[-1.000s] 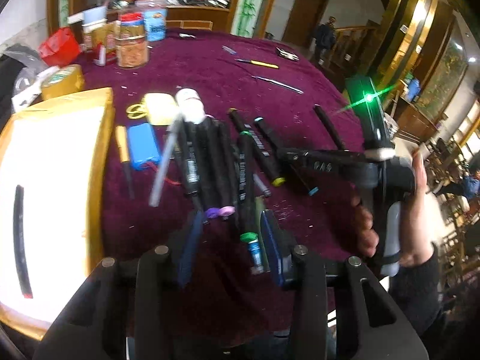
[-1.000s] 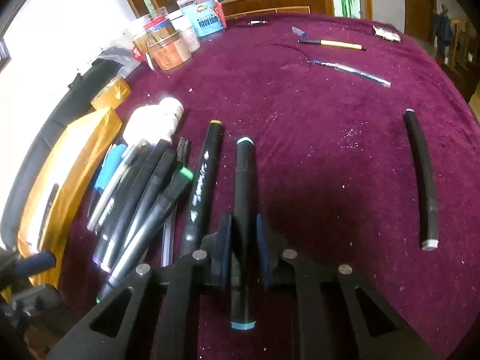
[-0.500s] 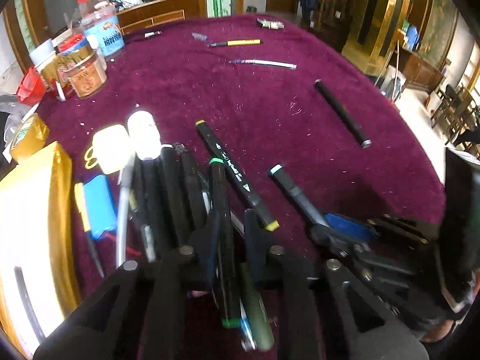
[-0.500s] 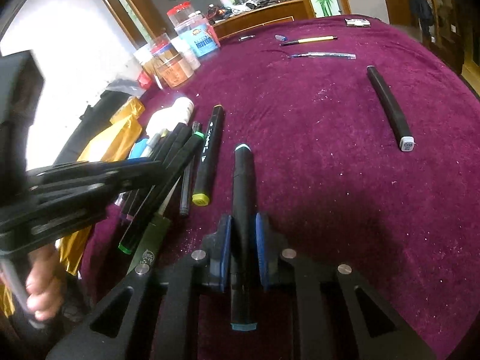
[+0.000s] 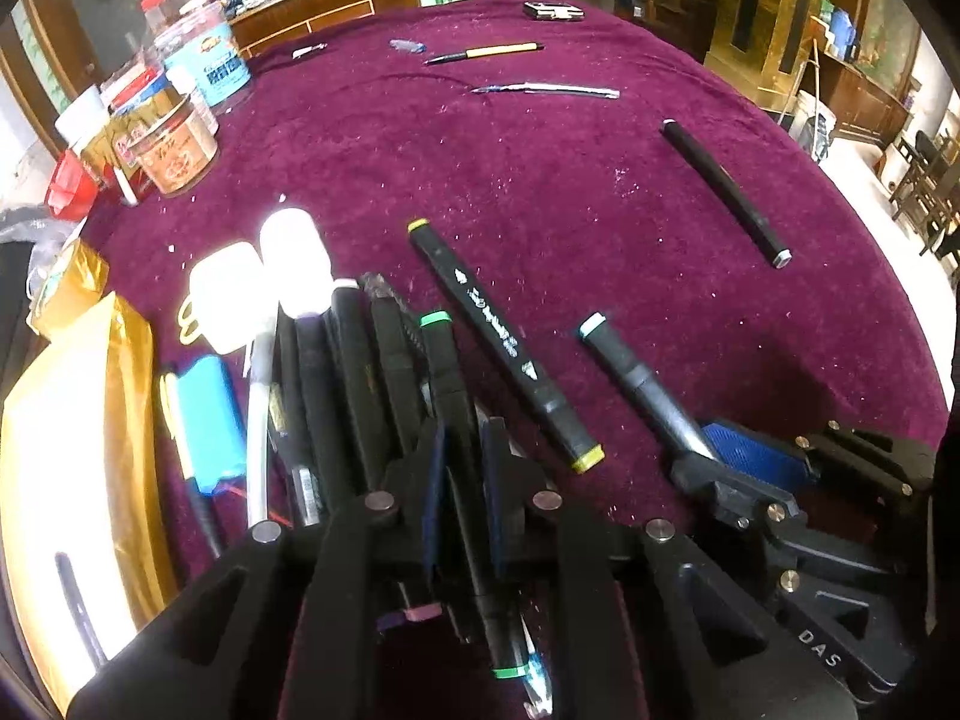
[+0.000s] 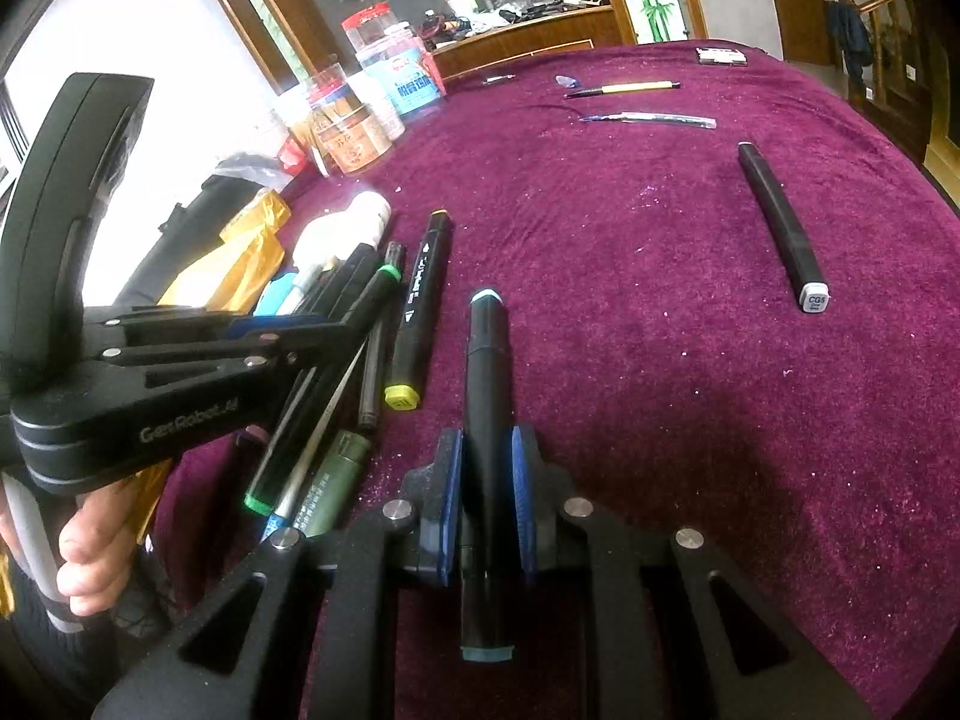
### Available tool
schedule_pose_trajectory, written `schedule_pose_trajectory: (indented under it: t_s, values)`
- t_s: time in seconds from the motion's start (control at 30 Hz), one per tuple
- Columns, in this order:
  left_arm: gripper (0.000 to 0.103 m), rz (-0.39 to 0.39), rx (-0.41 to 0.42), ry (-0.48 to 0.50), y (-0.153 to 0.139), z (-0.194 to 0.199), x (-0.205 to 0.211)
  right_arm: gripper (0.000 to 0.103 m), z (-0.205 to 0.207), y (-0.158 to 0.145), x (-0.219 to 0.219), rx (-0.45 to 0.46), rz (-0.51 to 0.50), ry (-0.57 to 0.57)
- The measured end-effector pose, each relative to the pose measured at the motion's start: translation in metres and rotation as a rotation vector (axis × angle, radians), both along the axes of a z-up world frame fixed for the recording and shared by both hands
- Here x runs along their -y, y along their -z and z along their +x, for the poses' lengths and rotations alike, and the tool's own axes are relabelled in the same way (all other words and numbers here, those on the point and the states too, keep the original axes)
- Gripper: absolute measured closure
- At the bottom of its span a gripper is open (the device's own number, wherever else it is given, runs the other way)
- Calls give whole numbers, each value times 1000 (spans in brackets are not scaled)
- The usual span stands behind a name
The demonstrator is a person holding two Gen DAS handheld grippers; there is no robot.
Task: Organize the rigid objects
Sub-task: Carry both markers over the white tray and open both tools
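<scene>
My left gripper (image 5: 461,450) is shut on a black marker with green ends (image 5: 444,366) at the right edge of a pile of black markers and pens (image 5: 354,372) on the purple tablecloth. My right gripper (image 6: 487,456) is shut on a black marker with teal ends (image 6: 487,360); it also shows in the left wrist view (image 5: 636,372). A black marker with yellow ends (image 5: 504,342) lies between the two held markers. A black marker with a grey cap (image 6: 780,222) lies alone at the right.
A white bottle (image 5: 294,258), a white cup (image 5: 222,294), a blue battery pack (image 5: 210,420) and a gold-rimmed tray (image 5: 129,396) are at the left. Jars (image 5: 180,144) stand at the back left. A yellow pen (image 5: 486,53) and a wrapped pen (image 5: 546,89) lie far back.
My left gripper swung from open above the pile to shut on the green-ended marker and moved closer. My right gripper has drawn back toward the near edge with the teal-ended marker.
</scene>
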State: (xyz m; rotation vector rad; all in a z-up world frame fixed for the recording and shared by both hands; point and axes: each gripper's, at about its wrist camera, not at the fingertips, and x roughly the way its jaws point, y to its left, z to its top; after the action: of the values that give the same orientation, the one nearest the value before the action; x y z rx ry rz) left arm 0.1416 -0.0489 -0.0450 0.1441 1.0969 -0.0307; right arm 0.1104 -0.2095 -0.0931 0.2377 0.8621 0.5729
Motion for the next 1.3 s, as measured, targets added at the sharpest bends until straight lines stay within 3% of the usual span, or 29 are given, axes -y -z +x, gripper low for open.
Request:
schedule_pose_trajectory:
  t_s: [0.33,0.43,0.53,0.57,0.7,0.77,0.83,1.03,1.3]
  values:
    - [93,142,6,15,6,2,21,89,-2,0,-1,9,-10,8]
    - [89,85,10,14,6,1,11,89,-2,0,-1,9,-10,9]
    - [89,-62,-39,8,7,-5,-3,89,-2,0,-2,10,-10,9]
    - [89,-79,-45,6,8,-8,-4,89,-2,0,-2,10,-11,10]
    - [89,21,-38,-10,15,-10,7,88,-3,0,-1,12,-14,9]
    - [90,24,-26,-13,15,-11,9,88,-2,0,-1,10,-9,9]
    - [91,-10,-18,-17,13,-15,7,88,-2,0,-2,10,-10,9]
    - [91,-207,29,-84,-7,-50,-24,89,-6,-1,-2,26,-20,21]
    - [90,-329,84,-149,-29,-98,-54,89,-13,-5,-4,83,-47,41]
